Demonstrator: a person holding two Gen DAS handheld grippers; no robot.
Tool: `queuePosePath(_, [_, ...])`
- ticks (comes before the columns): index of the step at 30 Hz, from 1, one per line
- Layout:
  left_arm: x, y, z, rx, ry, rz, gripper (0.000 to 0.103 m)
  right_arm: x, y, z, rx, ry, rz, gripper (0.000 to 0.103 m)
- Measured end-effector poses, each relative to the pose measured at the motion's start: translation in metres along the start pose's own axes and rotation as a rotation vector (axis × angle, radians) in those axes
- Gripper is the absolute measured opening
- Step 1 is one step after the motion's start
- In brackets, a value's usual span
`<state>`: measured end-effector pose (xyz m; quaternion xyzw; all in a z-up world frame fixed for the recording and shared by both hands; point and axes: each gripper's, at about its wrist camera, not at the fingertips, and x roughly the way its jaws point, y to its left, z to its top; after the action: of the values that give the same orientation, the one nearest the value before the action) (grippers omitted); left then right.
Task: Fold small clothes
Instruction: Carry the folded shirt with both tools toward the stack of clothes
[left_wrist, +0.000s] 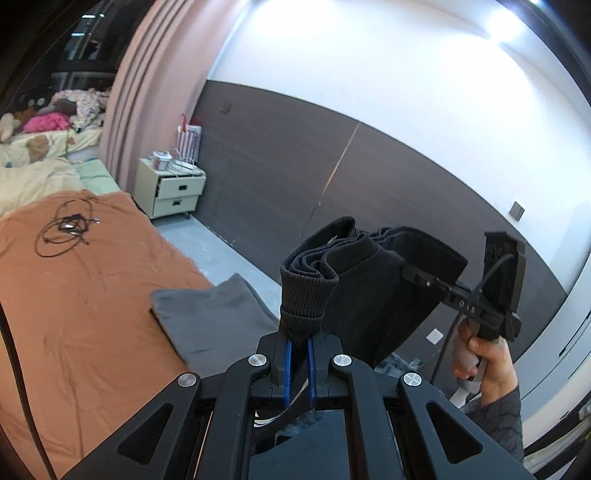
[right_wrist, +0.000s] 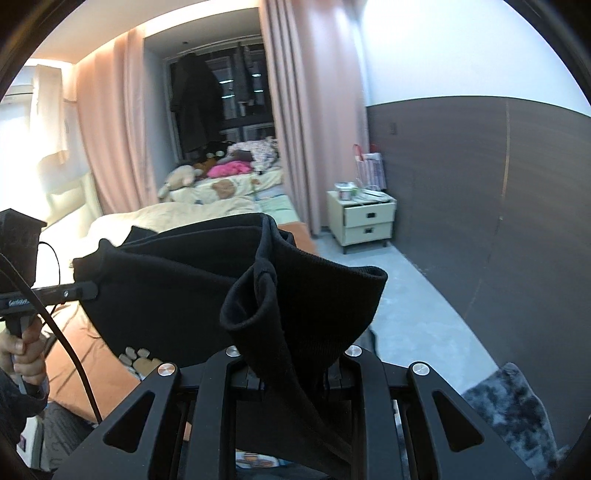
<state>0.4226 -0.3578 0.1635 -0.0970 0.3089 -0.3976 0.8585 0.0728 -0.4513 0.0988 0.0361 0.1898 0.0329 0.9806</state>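
Both grippers have the same black garment (left_wrist: 373, 291) up in the air, stretched between them above the bed's near right corner. It's a dark knit piece with a ribbed cuff or hem, bunched into loose folds.

The left gripper (left_wrist: 298, 341) is clenched on the ribbed end: in its own camera the blue-lined fingers (left_wrist: 287, 363) sit close together with the ribbing pinched between them and sticking up in a rolled tube. From the right wrist camera you can see the left gripper's tip biting the far edge of the fabric, with the person's left hand (right_wrist: 26, 354) wrapped around the handle and a black cable (right_wrist: 70, 354) running down past it.

The right gripper (right_wrist: 291, 373) is mostly buried under cloth in its own view, so its fingers can't be made out there. The left camera shows it better: its tip is clamped onto the garment's upper right edge, held by the right hand (left_wrist: 484, 360).

Below, the bed has an orange-brown sheet (left_wrist: 85, 295). A grey folded cloth (left_wrist: 210, 317) lies at that sheet's right edge, hanging a bit over it. A tangle of black cord (left_wrist: 64, 230) sits further back on the sheet. Off past the bed's far right corner there's a cream nightstand (left_wrist: 173, 188) against the dark wall panel, next to a pink curtain (left_wrist: 147, 92).
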Motion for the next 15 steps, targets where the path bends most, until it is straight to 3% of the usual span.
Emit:
queuePosePath(6, [0.06, 0.03, 0.012, -0.035, 0.047, -0.015, 0.006, 0.034, 0.015, 0.007, 0.008, 0.05, -0.012, 0.016])
queuePosePath(15, [0.156, 0.124, 0.033, -0.1, 0.118, 0.011, 0.006, 0.154, 0.063, 0.023, 0.02, 0.163, -0.018, 0.016])
